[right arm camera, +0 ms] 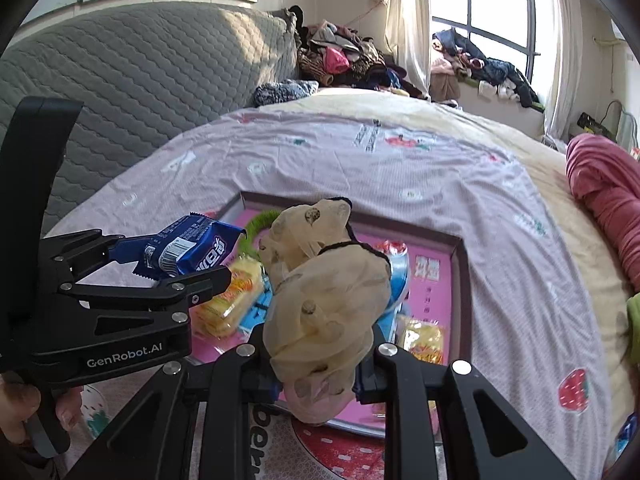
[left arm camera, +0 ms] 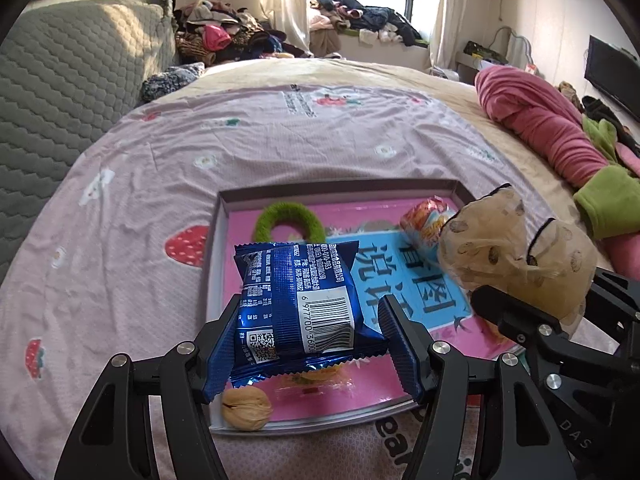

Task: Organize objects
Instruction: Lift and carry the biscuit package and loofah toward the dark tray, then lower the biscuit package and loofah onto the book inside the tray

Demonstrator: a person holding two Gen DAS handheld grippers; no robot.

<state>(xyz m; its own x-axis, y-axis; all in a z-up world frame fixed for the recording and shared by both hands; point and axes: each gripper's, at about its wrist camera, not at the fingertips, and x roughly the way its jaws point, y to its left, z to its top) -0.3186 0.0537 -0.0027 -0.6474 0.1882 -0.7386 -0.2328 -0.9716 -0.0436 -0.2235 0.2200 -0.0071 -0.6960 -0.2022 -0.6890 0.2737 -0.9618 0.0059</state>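
Left wrist view, left gripper [left arm camera: 310, 320] clamped on blue snack packet [left arm camera: 298, 300] at lower centre, right gripper [right arm camera: 316, 360] pinching beige fabric bundle [right arm camera: 324, 296], pink tray [left arm camera: 360, 396] beneath

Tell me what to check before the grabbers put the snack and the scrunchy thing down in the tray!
1. Left gripper holds the blue snack packet firmly: ok.
2. Right gripper shut on the beige scrunchie: ok.
3. Both are above the tray: ok.
4. Free spot under the packet: not ok, a wrapped snack lies there.
5. Walnut and green ring out of the way: cannot tell.
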